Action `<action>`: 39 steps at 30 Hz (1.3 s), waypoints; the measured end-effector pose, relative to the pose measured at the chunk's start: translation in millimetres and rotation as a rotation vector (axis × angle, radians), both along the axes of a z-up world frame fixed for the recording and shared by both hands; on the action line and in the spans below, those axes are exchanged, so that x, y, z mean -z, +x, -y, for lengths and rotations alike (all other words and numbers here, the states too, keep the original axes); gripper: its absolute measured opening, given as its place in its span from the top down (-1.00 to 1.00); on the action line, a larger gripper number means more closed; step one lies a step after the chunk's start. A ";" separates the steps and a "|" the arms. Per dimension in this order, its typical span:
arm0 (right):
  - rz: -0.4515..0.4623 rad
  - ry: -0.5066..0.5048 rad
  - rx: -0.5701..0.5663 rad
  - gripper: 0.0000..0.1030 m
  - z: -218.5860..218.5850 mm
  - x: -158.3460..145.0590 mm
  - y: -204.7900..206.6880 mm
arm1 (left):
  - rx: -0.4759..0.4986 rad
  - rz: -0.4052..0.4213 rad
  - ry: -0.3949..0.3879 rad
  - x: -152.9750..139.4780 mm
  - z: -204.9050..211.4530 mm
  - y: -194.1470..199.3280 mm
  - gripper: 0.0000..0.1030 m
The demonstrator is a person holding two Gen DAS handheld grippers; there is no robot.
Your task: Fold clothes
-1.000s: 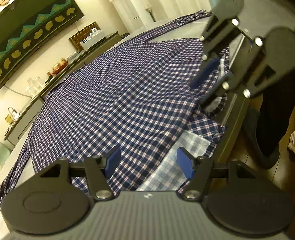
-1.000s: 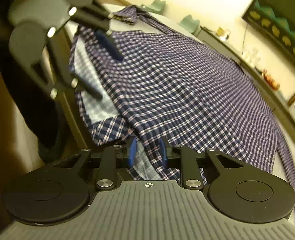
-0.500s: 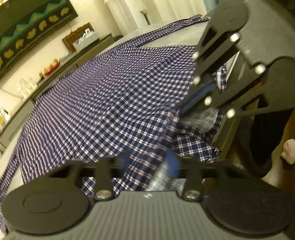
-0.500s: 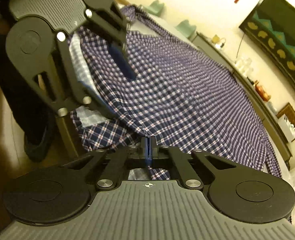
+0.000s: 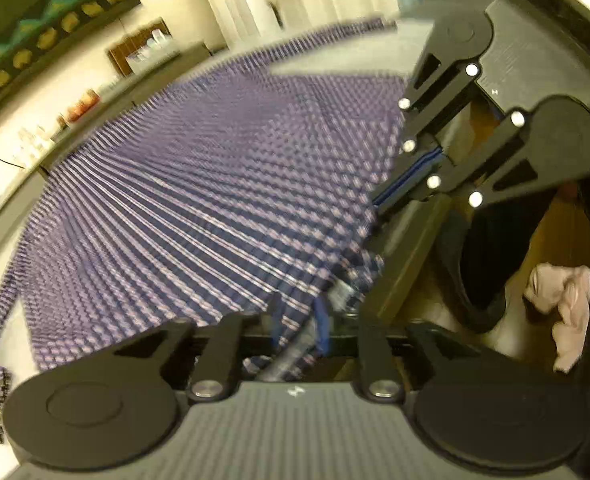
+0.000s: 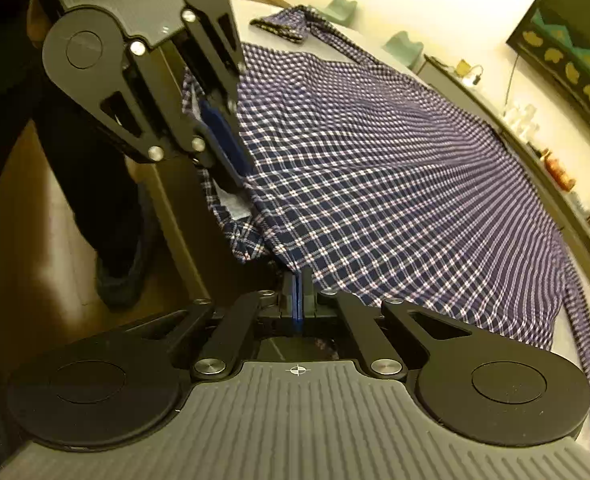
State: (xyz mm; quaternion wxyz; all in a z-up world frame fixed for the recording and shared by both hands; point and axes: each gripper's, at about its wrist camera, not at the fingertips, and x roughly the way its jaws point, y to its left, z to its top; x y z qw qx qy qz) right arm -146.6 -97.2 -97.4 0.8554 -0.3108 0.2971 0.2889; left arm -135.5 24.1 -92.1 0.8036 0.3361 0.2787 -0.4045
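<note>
Since a second ago, both my tongs have closed on the plaid shirt's (image 6: pixel 395 184) near hem: left tongs (image 5: pixel 299 320) and right tongs (image 6: pixel 297 300) each pinch fabric, the shirt spreading beyond across the desk (image 5: pixel 335 56).

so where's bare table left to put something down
Bare table shows only at the far end by the sleeve cuff, and in a strip beyond the other sleeve. The shirt covers the rest; the near edge is crowded by both tongs.

Both tongs, open 1 s ago, now clamp shirt (image 6: pixel 375 168) hem: left tongs (image 5: pixel 299 326), right tongs (image 6: pixel 297 300).
</note>
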 end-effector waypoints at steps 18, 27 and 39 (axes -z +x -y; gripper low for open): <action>-0.202 0.204 0.773 0.45 208.5 -16.3 87.0 | -0.742 -0.228 -0.182 -0.6 -121.3 147.4 0.04; -0.200 0.273 0.740 0.06 201.7 -25.7 100.4 | -0.921 -0.202 -0.312 -15.3 -162.5 176.2 -0.22; -0.122 0.497 0.576 -0.36 73.5 -102.0 151.0 | -1.407 -0.239 -0.772 -46.9 -308.4 265.9 -0.46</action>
